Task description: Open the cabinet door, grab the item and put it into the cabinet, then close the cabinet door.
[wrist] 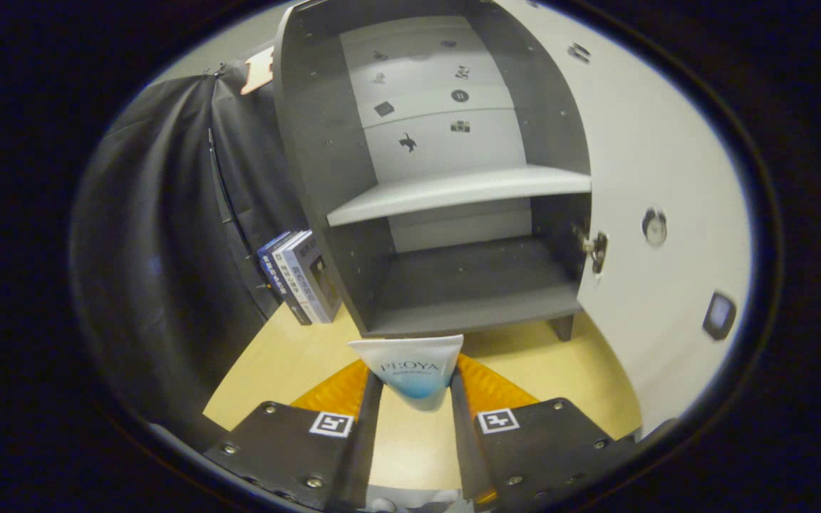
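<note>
The gripper point(416, 388) has its jaws clamped on a tube point(410, 370), which stands upright between them, flat end up, just in front of the cabinet point(325, 142). The cabinet stands on the bench point(282, 363), its door point(653, 178) swung open to the right. A shelf point(460, 189) splits the inside; books point(300, 274) lean beside its left wall.

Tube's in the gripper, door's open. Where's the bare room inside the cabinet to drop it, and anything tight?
The hand-held gripper is shut on the tube. Both cabinet levels look bare: the lower floor between its side walls, and the shelf above. The tabletop ahead is free too. It is crowded left of the cabinet, where the books stand, and right by the open door.
</note>
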`<state>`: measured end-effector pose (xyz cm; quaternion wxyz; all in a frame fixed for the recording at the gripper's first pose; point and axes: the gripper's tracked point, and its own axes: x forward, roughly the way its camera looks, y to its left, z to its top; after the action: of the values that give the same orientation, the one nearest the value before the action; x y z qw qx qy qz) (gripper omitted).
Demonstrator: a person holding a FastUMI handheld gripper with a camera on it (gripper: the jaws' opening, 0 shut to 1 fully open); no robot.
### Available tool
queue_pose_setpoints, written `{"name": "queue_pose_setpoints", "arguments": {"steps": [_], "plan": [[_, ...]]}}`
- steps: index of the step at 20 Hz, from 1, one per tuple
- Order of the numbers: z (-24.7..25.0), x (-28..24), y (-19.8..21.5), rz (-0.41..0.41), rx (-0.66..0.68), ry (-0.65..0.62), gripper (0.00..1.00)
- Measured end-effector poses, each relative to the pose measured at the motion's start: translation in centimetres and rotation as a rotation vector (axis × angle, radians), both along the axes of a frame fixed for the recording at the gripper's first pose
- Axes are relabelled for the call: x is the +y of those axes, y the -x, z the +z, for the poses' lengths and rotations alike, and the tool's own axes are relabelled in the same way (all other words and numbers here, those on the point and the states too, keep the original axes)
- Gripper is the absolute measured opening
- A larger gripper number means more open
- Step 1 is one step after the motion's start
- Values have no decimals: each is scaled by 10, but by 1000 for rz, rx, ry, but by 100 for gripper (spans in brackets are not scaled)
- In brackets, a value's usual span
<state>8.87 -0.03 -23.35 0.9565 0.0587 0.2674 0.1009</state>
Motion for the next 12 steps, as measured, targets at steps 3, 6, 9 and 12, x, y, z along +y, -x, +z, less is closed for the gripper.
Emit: {"name": "queue_pose_setpoints", "arguments": {"steps": [3,6,9,12], "plan": [[60,-2,-38,12,-56,34,49],[112,-6,-85,19,-129,95,49],[138,-4,-127,8,-142,79,49],[143,-12,-172,-16,-144,105,49]]}}
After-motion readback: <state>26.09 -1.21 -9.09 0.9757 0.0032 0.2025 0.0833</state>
